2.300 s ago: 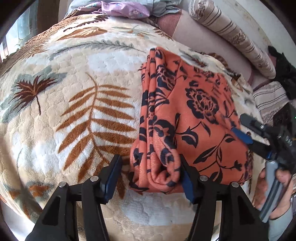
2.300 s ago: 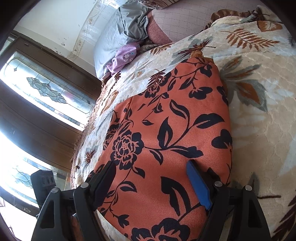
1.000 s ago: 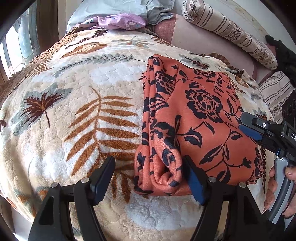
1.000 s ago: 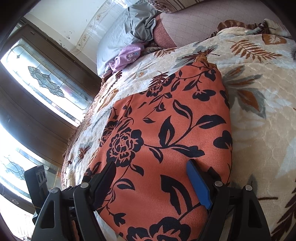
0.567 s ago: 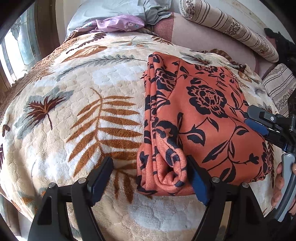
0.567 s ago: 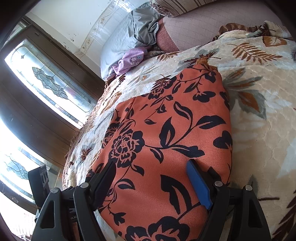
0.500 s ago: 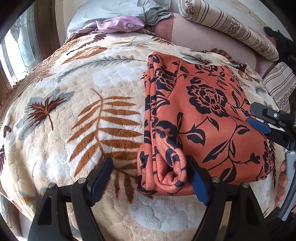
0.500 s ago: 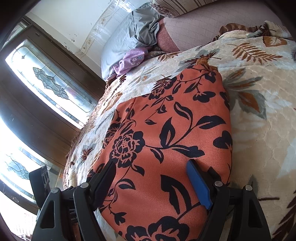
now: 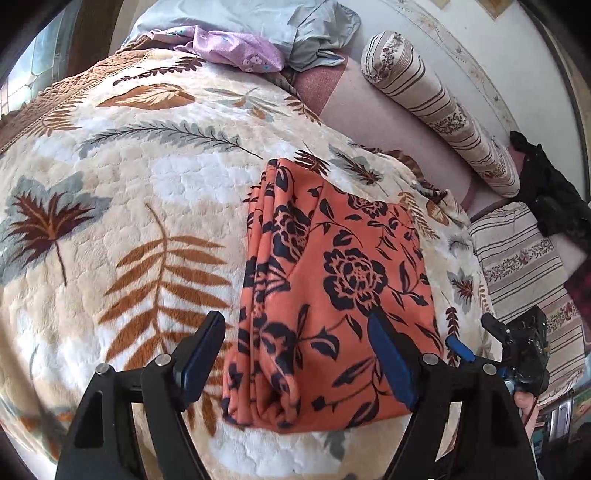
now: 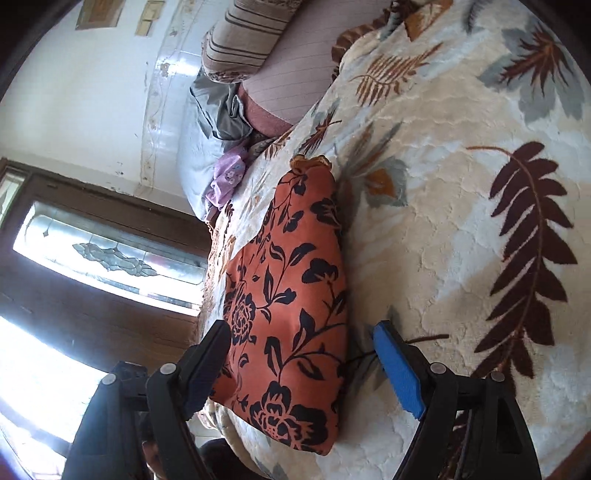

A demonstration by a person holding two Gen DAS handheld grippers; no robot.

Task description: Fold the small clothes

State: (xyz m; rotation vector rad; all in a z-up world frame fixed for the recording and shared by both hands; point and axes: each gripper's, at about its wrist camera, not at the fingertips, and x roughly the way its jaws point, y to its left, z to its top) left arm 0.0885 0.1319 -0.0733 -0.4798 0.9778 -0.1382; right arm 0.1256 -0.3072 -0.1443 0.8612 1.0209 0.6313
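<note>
An orange garment with a black flower print [image 9: 332,288] lies folded into a thick rectangle on the leaf-pattern blanket [image 9: 122,206]. My left gripper [image 9: 295,356] is open and raised above the garment's near end, its jaws wide apart and holding nothing. My right gripper [image 10: 303,365] is open too, hovering over the near right edge of the garment [image 10: 291,295], which it does not hold. The right gripper also shows at the right edge of the left wrist view [image 9: 491,350].
A striped bolster [image 9: 436,107], a grey pillow [image 9: 280,26] and a purple cloth [image 9: 229,48] lie at the head of the bed. A striped cushion [image 9: 521,273] and dark clothing [image 9: 554,195] lie at the right. A wooden window frame [image 10: 92,280] stands beyond the bed's left side.
Both grippers have lifted back off the garment. The right gripper has swung to the garment's right edge and rolled, so the bed now looks tilted. The garment stays folded in place.
</note>
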